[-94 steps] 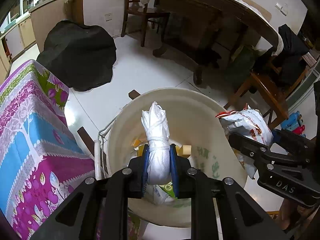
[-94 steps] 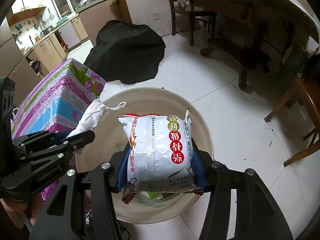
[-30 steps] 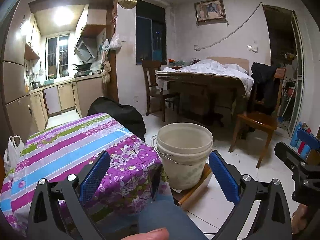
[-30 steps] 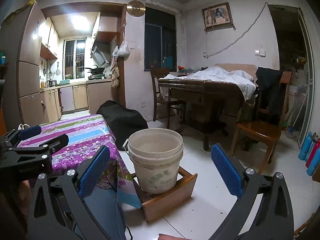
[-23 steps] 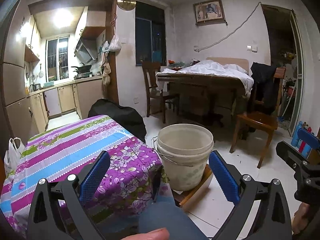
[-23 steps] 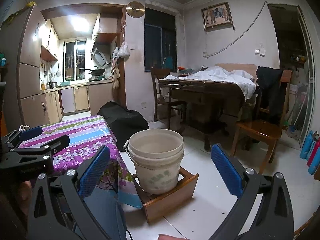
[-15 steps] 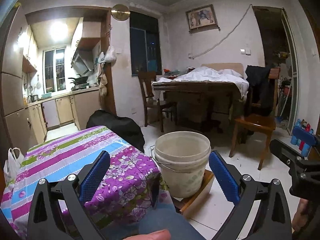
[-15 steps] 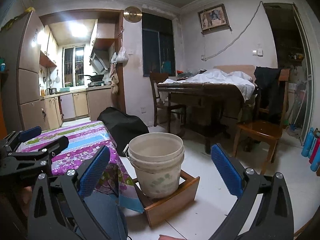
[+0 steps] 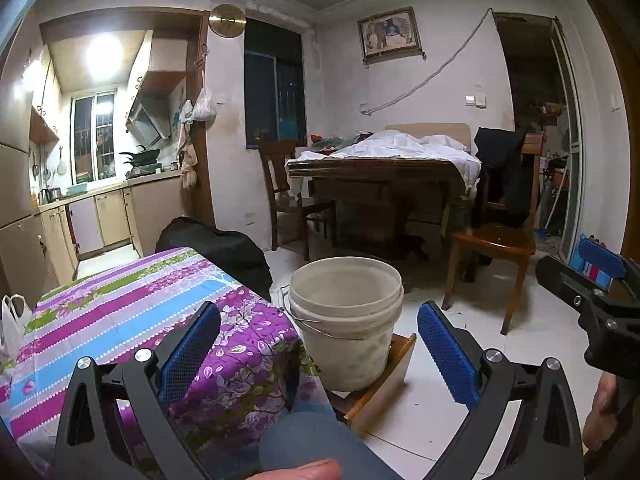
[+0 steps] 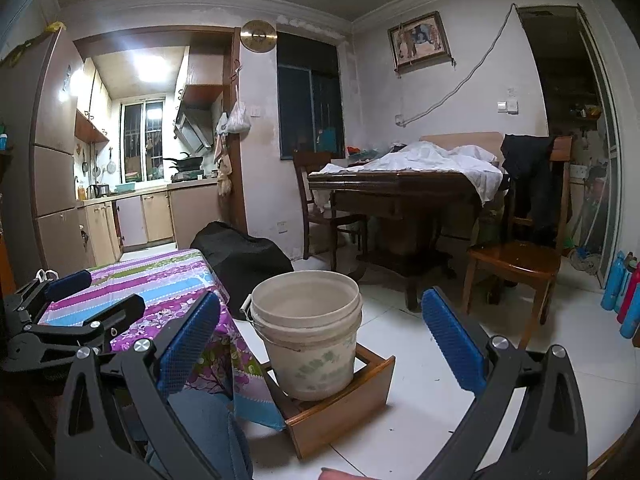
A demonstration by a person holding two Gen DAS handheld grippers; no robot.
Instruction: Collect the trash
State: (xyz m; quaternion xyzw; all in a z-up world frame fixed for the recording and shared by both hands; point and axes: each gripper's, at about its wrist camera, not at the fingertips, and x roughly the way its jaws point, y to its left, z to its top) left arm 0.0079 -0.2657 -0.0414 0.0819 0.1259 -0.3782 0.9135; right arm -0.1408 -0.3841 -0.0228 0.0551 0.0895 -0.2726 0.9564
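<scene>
**Holding two empty tools short of the bucket**

Gaping wide, the left tool (image 9: 318, 350) and right tool (image 10: 320, 346) carry nothing. Beyond them the bucket (image 10: 308, 332) sits in a wooden drawer (image 10: 340, 404) on the floor, right of the desk (image 9: 132, 320). No loose trash shows; a careless reach could tip the bucket.

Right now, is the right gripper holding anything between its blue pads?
No: the right gripper stands wide open with nothing between its blue pads, and the cream plastic bucket shows through the gap.
</scene>
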